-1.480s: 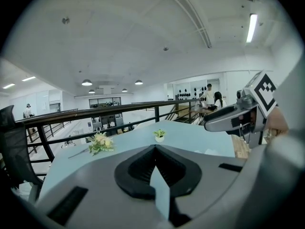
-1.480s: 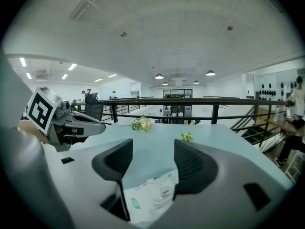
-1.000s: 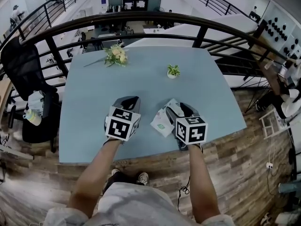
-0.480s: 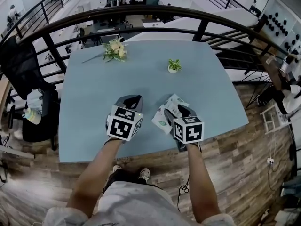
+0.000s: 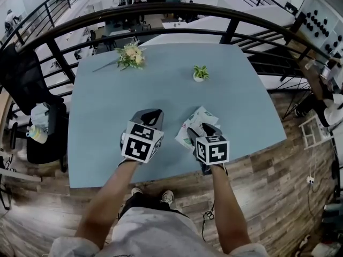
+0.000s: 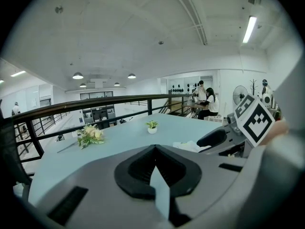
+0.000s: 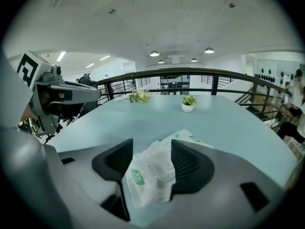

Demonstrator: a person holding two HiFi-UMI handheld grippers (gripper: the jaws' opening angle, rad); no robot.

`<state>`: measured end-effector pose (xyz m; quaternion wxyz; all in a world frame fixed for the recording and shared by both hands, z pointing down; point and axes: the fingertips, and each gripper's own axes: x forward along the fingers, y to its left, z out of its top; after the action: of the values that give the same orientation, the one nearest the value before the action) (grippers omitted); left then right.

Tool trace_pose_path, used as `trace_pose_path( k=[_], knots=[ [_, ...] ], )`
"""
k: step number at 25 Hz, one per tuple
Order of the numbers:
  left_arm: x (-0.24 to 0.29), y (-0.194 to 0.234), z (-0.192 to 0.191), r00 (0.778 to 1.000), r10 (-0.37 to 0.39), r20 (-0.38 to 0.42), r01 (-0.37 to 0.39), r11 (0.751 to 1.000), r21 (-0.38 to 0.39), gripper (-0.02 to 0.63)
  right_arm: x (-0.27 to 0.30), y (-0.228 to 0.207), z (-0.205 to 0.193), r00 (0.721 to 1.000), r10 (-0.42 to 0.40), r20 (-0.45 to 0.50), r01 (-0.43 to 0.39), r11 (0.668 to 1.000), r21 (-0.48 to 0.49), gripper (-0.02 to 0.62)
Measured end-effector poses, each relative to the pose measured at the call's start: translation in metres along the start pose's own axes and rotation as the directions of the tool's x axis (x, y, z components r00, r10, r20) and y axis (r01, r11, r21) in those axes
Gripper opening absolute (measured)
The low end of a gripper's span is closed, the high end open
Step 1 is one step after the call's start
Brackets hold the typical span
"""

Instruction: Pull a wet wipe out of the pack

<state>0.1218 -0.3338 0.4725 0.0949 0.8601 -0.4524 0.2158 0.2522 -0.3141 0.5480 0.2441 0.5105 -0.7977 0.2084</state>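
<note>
— Left hand-held gripper (image 6: pixel 153 149): what state is it in?
— Clenched on nothing. Its own view shows the two jaws meeting at their tips, with only a strip of the desk (image 5: pixel 107 106) showing through lower down. In the head view it hangs over the desk close to the near edge, left of the middle. The left forearm (image 5: pixel 104 197) reaches straight forward from the body, marker cube on top.
— And the right hand-held gripper (image 7: pixel 151 144)?
— Released, jaws apart and straddling the wet wipe pack (image 7: pixel 140 182). The pack lies on the desk close to the near edge, right of the middle. A crumpled white fold (image 7: pixel 162 168) at its top touches the jaw at that view's right. The other jaw stands clear of the fold, over the pack's edge. The right forearm (image 5: pixel 225 208) also runs forward, roughly alongside the left one.
— What does the head view miss?
— The gap between the jaws. The gripper bodies and cubes cover it, and only the pack's far part pokes out. The gripper views each catch the other gripper at one side. They also show the potted plant (image 5: pixel 200 73) and the bunch of flowers (image 5: pixel 131 57) toward the far edge.
</note>
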Motion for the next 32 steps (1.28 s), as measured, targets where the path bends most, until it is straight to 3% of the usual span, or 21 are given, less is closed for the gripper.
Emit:
trace_pose_path(
  k=[11,32],
  knots=[
    [0.014,0.006,0.002,0.999,-0.047,-0.024,0.047,0.999,0.026,-0.006,0.015,-0.005,-0.021,0.996,-0.030,-0.081,0.032,0.999,0.028,0.247],
    [0.008,0.008,0.010,0.995,-0.093,-0.032,0.095,0.993,0.066,-0.006,0.013,-0.004,-0.031,0.994,-0.035,-0.102,0.045,0.995,0.093,0.120]
  ],
)
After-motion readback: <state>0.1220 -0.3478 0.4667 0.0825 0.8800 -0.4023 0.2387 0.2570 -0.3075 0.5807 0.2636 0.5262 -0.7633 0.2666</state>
